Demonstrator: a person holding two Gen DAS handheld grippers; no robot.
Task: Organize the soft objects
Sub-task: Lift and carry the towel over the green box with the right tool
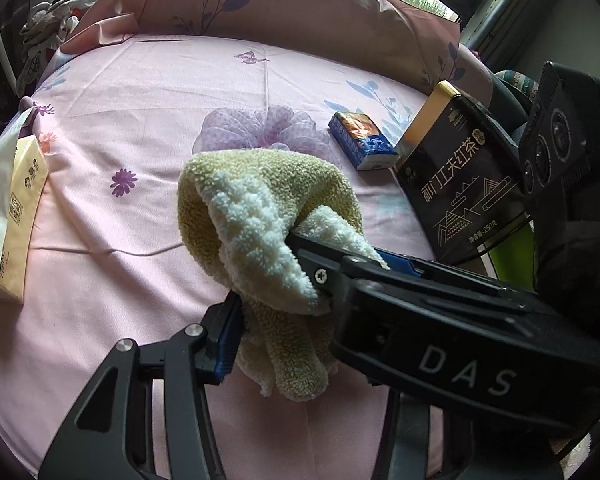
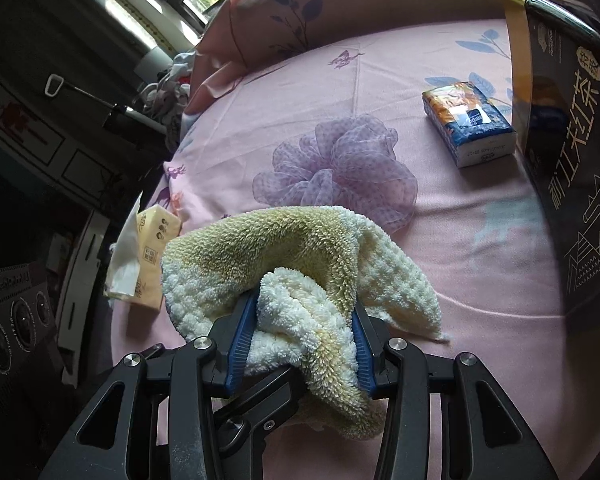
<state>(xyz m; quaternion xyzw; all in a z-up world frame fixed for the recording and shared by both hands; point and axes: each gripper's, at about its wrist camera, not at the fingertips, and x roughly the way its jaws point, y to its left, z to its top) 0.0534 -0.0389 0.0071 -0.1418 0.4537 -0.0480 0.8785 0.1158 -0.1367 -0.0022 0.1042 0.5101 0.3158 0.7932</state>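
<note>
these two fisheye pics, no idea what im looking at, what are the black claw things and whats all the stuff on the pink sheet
The black claws are two hand-held grippers, one in each of a person's hands; no robot arm is involved. Each carries a wide-angle camera that looks along its own two fingers, so one picture comes from the left hand and the other from the right.

Both grippers are clamped on the same yellow and cream towel. The right gripper pinches a bunched fold between its blue pads. The left gripper grips another part, and the right one crosses its view as the big black piece marked DAS.

On the pink floral bedsheet lie a purple mesh bath puff, a small blue tissue pack, a tall black tea box standing on the right, and a yellow tissue pack on the left edge.
</note>
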